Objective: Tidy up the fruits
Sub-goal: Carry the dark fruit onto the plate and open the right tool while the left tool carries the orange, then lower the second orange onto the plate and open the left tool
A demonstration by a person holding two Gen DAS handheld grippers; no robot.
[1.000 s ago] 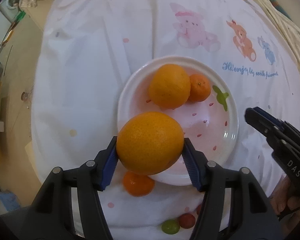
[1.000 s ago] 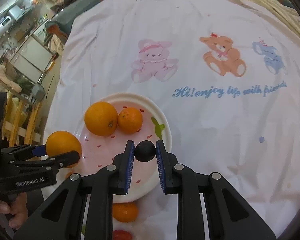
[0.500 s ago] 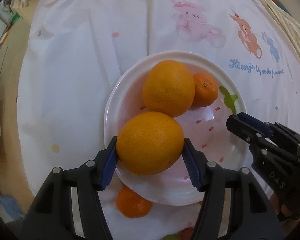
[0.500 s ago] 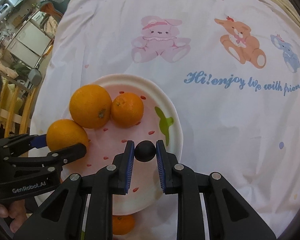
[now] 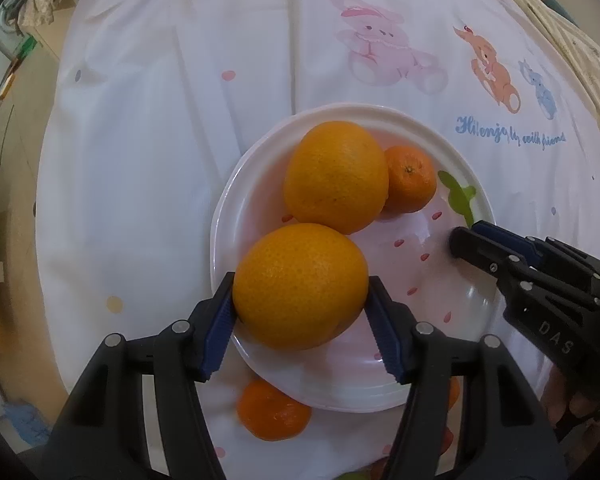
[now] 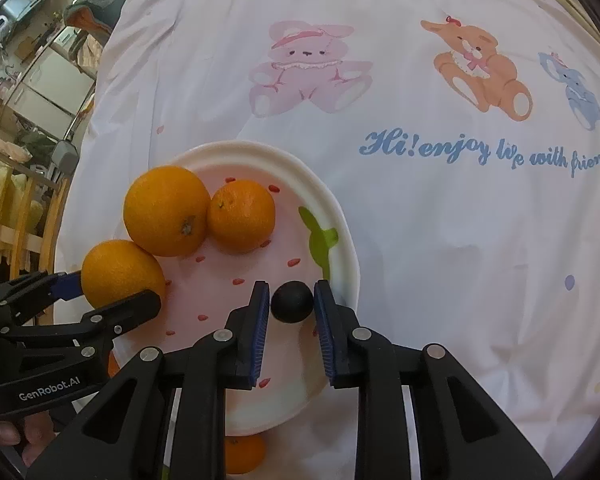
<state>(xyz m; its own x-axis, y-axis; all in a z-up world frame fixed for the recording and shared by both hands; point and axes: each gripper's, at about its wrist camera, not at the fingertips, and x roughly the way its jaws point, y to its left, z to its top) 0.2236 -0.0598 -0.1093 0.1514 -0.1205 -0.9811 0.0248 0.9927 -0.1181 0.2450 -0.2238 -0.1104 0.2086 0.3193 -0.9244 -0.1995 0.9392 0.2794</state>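
Observation:
My left gripper [image 5: 300, 306] is shut on a large orange [image 5: 300, 286] and holds it over the near left edge of the white plate [image 5: 482, 196]; it also shows in the right wrist view [image 6: 118, 270]. On the plate lie another large orange [image 5: 336, 176] and a small mandarin [image 5: 410, 180]. My right gripper [image 6: 292, 306] is shut on a small dark round fruit [image 6: 292, 301] over the plate's [image 6: 340, 216] right side, and it enters the left wrist view from the right [image 5: 472, 240].
A loose mandarin [image 5: 272, 410] lies on the white printed cloth [image 5: 160, 120] just in front of the plate, also in the right wrist view [image 6: 244, 456]. Small red and green fruits peek out at the bottom edge. Furniture and clutter stand beyond the cloth's left edge.
Both grippers moved forward over the plate with their fruit. The held orange now hangs over the plate's rim next to the other orange. The dark fruit is over the plate's right side.

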